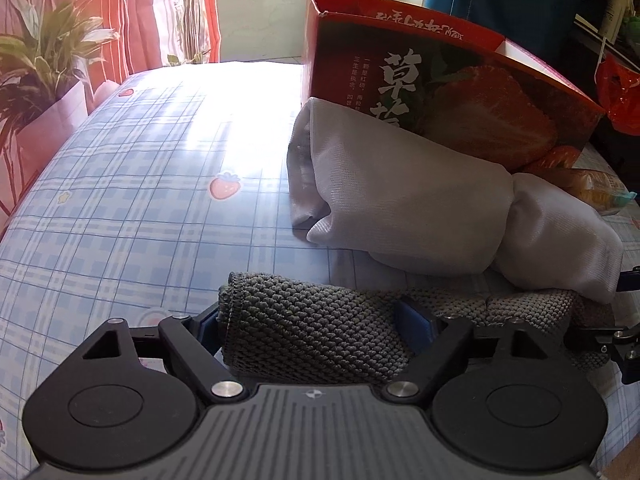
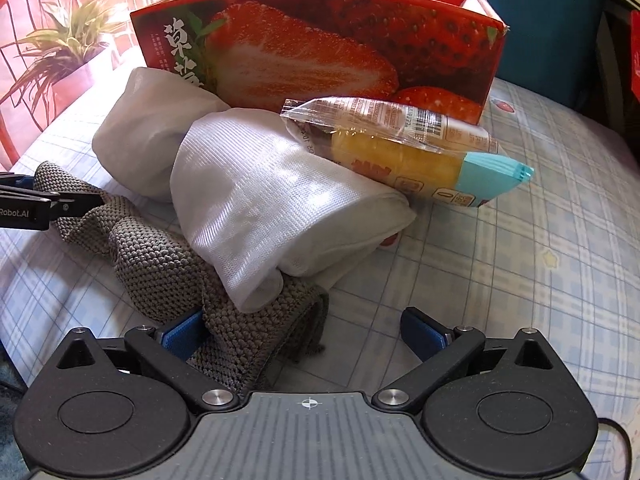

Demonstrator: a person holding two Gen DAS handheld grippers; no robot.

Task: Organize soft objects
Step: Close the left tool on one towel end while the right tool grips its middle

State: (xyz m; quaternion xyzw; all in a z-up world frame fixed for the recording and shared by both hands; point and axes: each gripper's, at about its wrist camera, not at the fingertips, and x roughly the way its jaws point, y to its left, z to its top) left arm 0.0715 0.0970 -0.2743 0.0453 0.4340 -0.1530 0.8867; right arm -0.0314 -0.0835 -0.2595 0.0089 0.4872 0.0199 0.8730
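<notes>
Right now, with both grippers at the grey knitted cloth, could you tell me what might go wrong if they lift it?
1. The white cloth bundle lies on the grey knitted cloth; lifting could drag or unroll it.
2. The snack packet leans on that bundle and the strawberry box, so it may slide off.
3. The right gripper straddles only the cloth's end and is open; it may catch one fold. The left gripper straddles the other end.

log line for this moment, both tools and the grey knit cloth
left tool: open, straddling grey knit cloth | right tool: open, at its other end | white cloth: overlapping it
</notes>
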